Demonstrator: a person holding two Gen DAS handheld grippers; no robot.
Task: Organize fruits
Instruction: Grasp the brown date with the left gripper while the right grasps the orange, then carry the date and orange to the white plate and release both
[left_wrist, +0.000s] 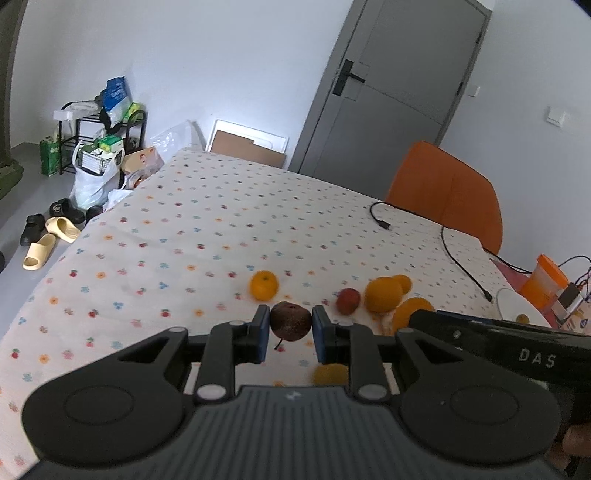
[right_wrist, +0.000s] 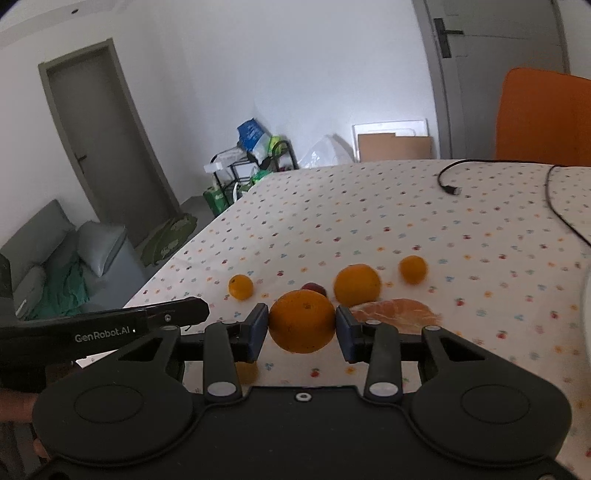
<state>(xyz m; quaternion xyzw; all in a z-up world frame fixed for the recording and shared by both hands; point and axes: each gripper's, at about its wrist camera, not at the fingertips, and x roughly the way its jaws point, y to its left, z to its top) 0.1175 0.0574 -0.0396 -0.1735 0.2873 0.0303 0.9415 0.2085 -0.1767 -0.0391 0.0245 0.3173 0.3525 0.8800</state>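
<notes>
Counter: flower-dotted cloth (right_wrist: 332, 221), grey door (left_wrist: 388, 85) and orange chair (left_wrist: 447, 188) beyond.
Fruit count: five oranges, one red fruit (left_wrist: 347, 300), peeled segments (right_wrist: 395, 315).
My left jaws: clamped on dark fruit (left_wrist: 290, 320), stem down.
My right jaws: clamped on large orange (right_wrist: 301, 320), just before segments.

The tablecloth (left_wrist: 207, 236) is cream white, dotted with small flowers in red, orange and blue. A dark brownish-maroon fruit (left_wrist: 290, 320) sits between blue pads (left_wrist: 263, 332) on black fingers. The oranges (right_wrist: 301, 320) and the small tangerine (left_wrist: 263, 284) are bright orange; another small fruit (left_wrist: 348, 300) is red with a yellowish blush. The chair (left_wrist: 447, 192) is orange, the door (left_wrist: 391, 92) grey, the cable (left_wrist: 458, 258) black, the slippers (left_wrist: 51, 240) pale yellow.
</notes>
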